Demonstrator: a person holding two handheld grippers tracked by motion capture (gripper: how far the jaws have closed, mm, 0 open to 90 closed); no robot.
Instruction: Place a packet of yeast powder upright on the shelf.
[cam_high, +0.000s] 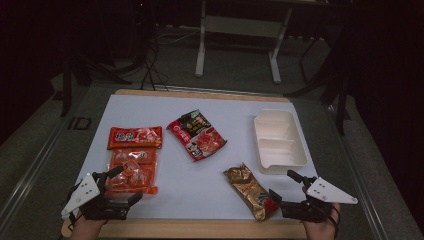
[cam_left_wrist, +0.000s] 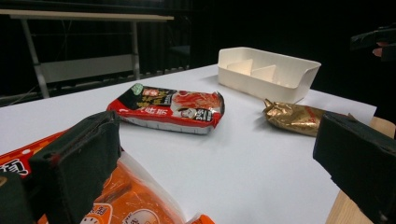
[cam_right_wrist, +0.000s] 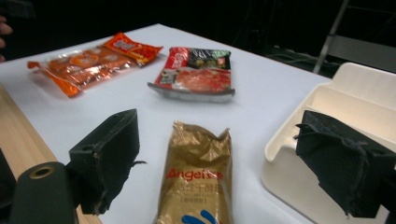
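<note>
My left gripper (cam_high: 125, 185) stands open at the table's front left. Its jaws sit over the near end of an orange snack pack (cam_high: 132, 167) with a red header, without gripping it. In the left gripper view the left gripper (cam_left_wrist: 217, 163) has wide jaws, and the orange pack (cam_left_wrist: 126, 200) lies under the left jaw. My right gripper (cam_high: 285, 185) is open at the front right, beside a gold packet (cam_high: 250, 190). In the right gripper view the gold packet (cam_right_wrist: 196, 177) lies flat between the spread jaws of the right gripper (cam_right_wrist: 224, 156), untouched.
A red and black packet (cam_high: 196, 134) lies mid-table. A white divided tray (cam_high: 300, 150), with nothing in it, stands at the right, close to my right gripper's far jaw. The table's wooden front edge (cam_high: 200, 227) runs just below both hands. Metal frame legs stand behind the table.
</note>
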